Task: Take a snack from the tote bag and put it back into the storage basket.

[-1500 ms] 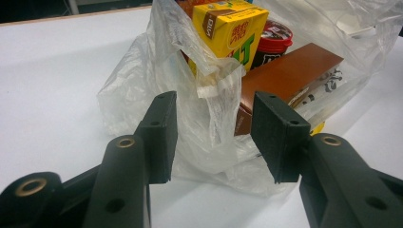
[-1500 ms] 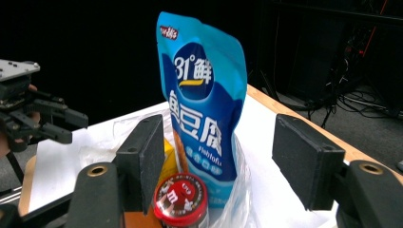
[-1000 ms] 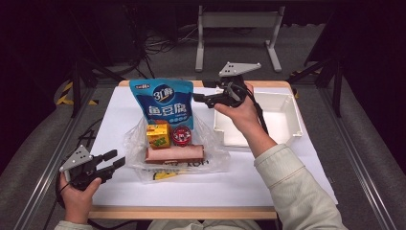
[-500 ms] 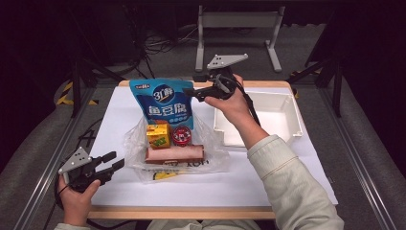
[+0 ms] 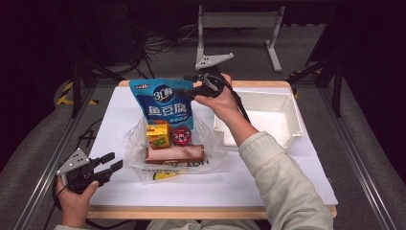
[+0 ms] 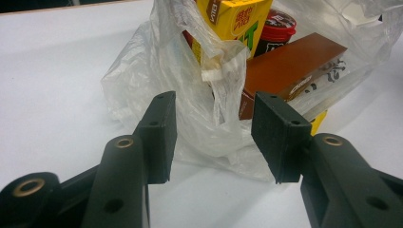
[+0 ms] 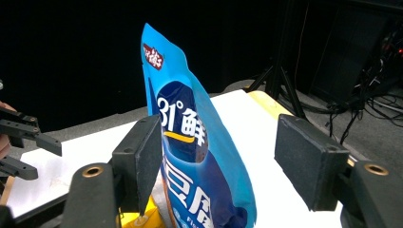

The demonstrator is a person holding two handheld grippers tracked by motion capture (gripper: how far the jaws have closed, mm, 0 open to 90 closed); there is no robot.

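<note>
Fingers on my right gripper are wide apart, now straddling the top edge of the blue pouch; a second ago that hand was further right, nearer the white tray, so it has moved in for the grab. The pouch stands upright at the back of the plastic bag on the desk. Left gripper fingers are spread, holding nothing, waiting by the bag's near-left corner, unmoved. Closing comes next, I'd say.
</note>
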